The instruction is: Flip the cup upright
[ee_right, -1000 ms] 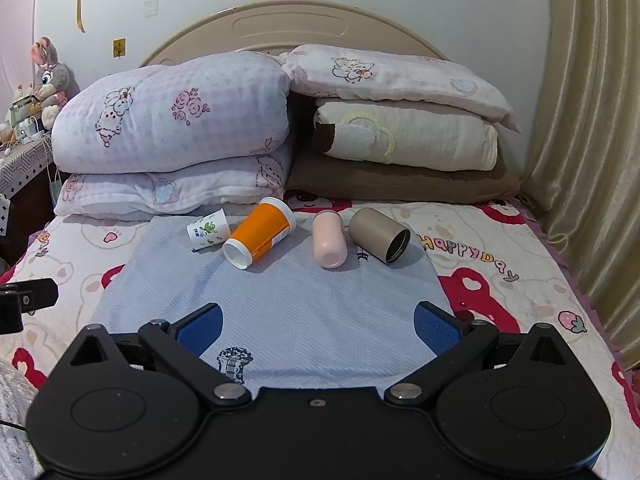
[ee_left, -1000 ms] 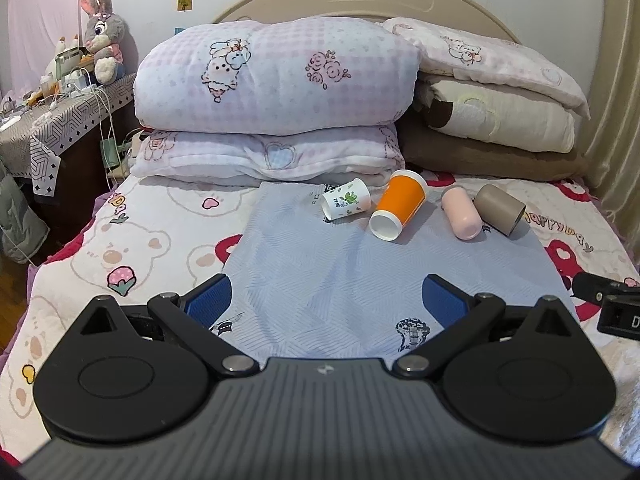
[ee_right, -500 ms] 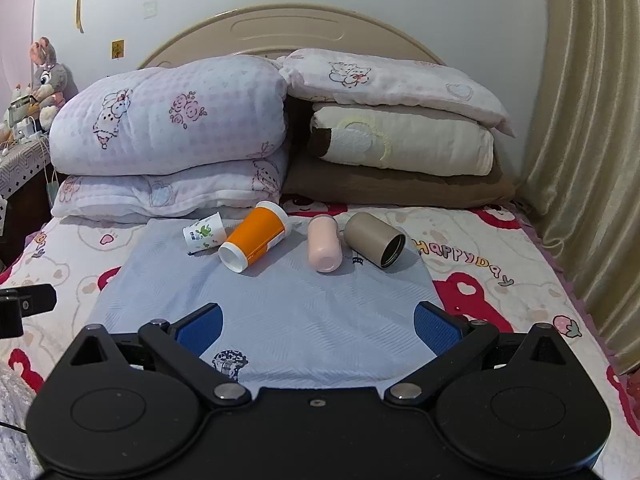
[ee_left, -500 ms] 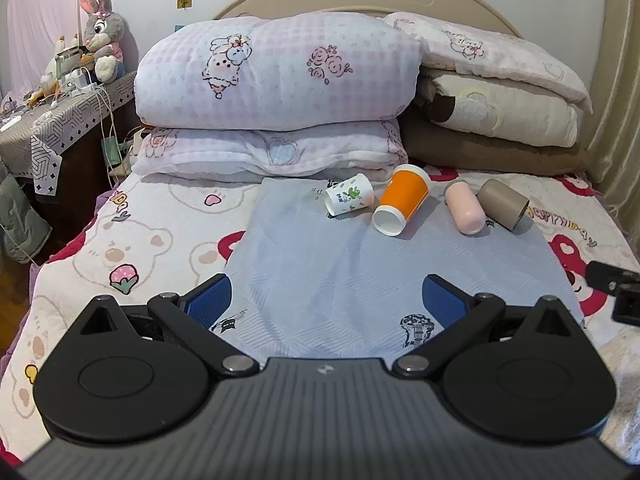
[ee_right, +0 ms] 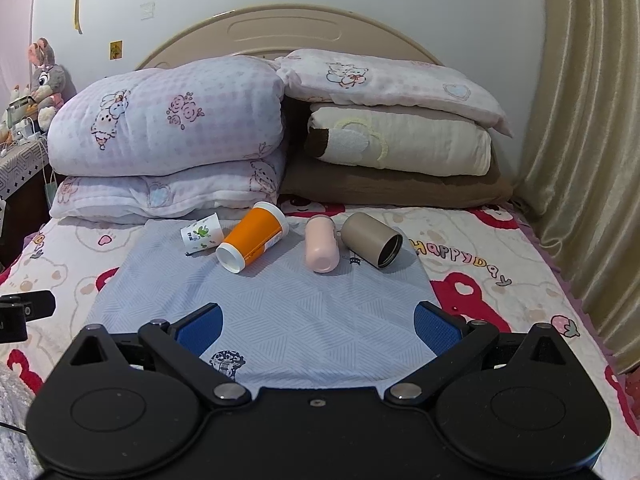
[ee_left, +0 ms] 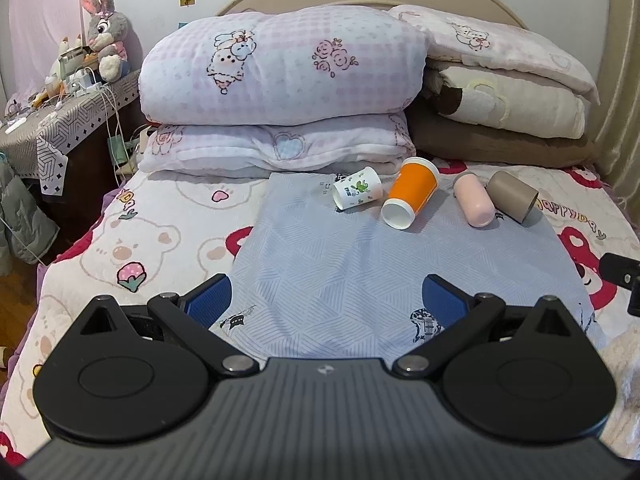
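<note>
Four cups lie on their sides in a row across the far part of a grey-blue cloth (ee_left: 340, 276) spread on the bed (ee_left: 132, 236). From the left: a small white paper cup (ee_left: 357, 189) with a green print, an orange cup (ee_left: 410, 198) with a white rim and white base, a pale pink cup (ee_left: 473, 199), and a taupe cup (ee_left: 512, 196). None stands upright. The orange cup's white base points toward the cameras and to the left. The taupe cup's dark mouth (ee_right: 389, 253) opens toward the right front. The white cup lies just beside the orange one, and the pink one just beside the taupe one.

The left gripper (ee_left: 326, 302) hangs over the near edge of the cloth, its blue-padded fingers (ee_left: 210, 300) spread wide with nothing between them. The right gripper (ee_right: 318, 326) is likewise spread apart and empty, its fingers (ee_right: 436, 326) framing bare cloth. Both are well apart from the cups.

Behind the cups, folded quilts (ee_right: 168, 120) and pillows (ee_right: 396, 140) are stacked against the headboard (ee_right: 288, 32). A stuffed rabbit (ee_left: 105, 32) sits on a bedside counter (ee_left: 52, 120) at the left.
</note>
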{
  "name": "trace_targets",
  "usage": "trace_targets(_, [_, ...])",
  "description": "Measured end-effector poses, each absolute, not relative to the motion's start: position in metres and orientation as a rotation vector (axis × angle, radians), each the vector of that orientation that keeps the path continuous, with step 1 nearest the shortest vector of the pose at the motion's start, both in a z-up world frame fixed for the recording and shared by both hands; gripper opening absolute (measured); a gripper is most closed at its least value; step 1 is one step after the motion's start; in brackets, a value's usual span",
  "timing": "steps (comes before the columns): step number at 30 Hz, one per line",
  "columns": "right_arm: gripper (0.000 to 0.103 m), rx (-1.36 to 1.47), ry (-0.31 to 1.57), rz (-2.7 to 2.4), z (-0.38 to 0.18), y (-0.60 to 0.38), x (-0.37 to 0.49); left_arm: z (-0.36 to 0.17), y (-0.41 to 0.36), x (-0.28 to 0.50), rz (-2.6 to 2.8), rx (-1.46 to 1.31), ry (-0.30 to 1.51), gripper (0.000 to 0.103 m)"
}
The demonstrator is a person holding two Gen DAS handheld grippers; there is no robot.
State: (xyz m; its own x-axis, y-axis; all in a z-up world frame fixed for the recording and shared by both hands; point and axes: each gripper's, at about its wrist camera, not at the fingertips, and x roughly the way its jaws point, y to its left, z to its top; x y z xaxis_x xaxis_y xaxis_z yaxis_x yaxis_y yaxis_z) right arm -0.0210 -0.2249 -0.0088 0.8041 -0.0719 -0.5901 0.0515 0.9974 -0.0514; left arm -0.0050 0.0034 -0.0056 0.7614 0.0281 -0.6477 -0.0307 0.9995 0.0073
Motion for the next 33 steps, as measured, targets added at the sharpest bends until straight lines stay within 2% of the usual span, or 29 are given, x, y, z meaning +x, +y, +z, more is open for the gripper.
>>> trace_targets(17, [0.103,-0.029,0.668,-0.045,-0.018,-0.22,-0.01,-0.012,0.003,0.005,0.008,0.014,0.724,0.103])
trace_targets(27, [0.103,-0.071,0.64,0.006,-0.005,-0.212,0.017,-0.012,0.029,0.05,-0.042,-0.033,0.765,0.103])
trace_targets(33, [0.103,0.093,0.618,0.269,-0.003,-0.216,0.055,-0.012,0.046,0.093,-0.126,-0.041,0.711,0.103])
